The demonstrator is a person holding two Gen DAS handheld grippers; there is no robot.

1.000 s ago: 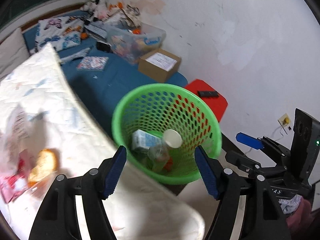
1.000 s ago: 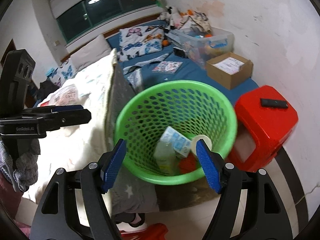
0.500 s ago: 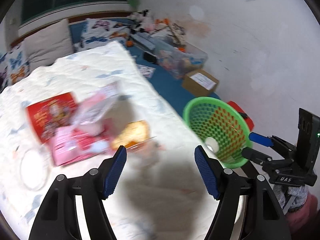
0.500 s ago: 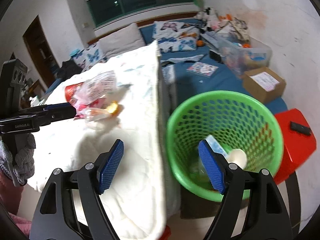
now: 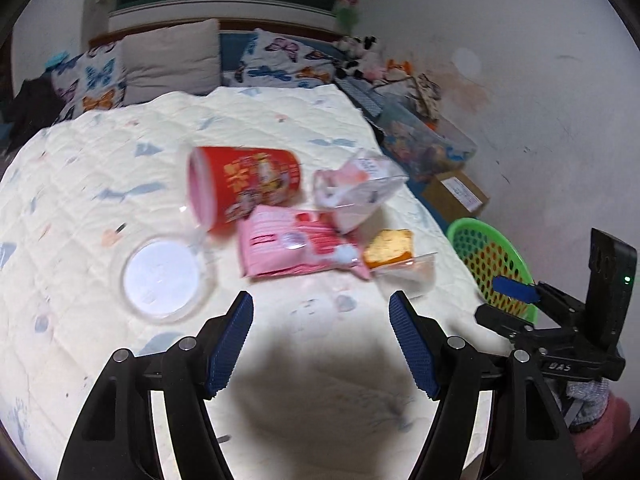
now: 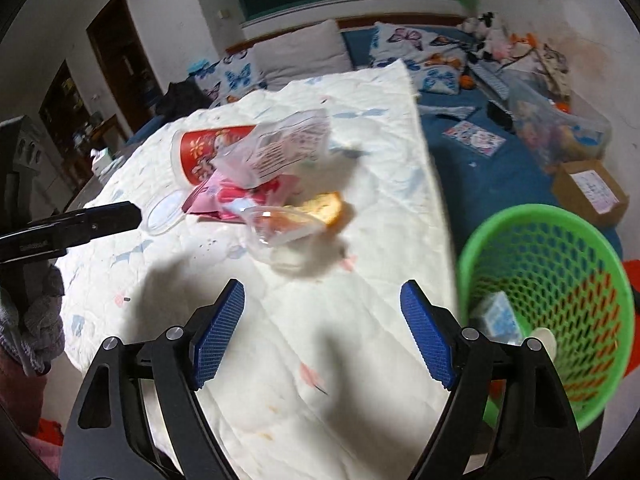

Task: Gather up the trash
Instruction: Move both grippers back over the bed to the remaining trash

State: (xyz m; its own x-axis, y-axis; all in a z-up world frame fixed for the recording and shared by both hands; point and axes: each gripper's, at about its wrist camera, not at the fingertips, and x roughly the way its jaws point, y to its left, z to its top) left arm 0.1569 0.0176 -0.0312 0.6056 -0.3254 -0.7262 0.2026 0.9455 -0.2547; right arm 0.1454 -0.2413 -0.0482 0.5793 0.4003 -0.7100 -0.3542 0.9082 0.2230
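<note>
On the quilt [image 5: 100,168], trash lay clustered: a red cup [image 5: 246,184] on its side, a lid [image 5: 162,274], a pink packet [image 5: 292,242], a clear bag [image 5: 354,190] and wrapped cake [image 5: 390,248]. Risk, as judged: pieces overlapped, so one pinch could drag neighbours; slick film might slip. Both tongs stood empty, the left gripper [image 5: 320,340] wide, the right gripper [image 6: 322,330] widening. Trash sat ahead of both, untouched; the basket [image 6: 560,280] stood beside the bed, right.
</note>
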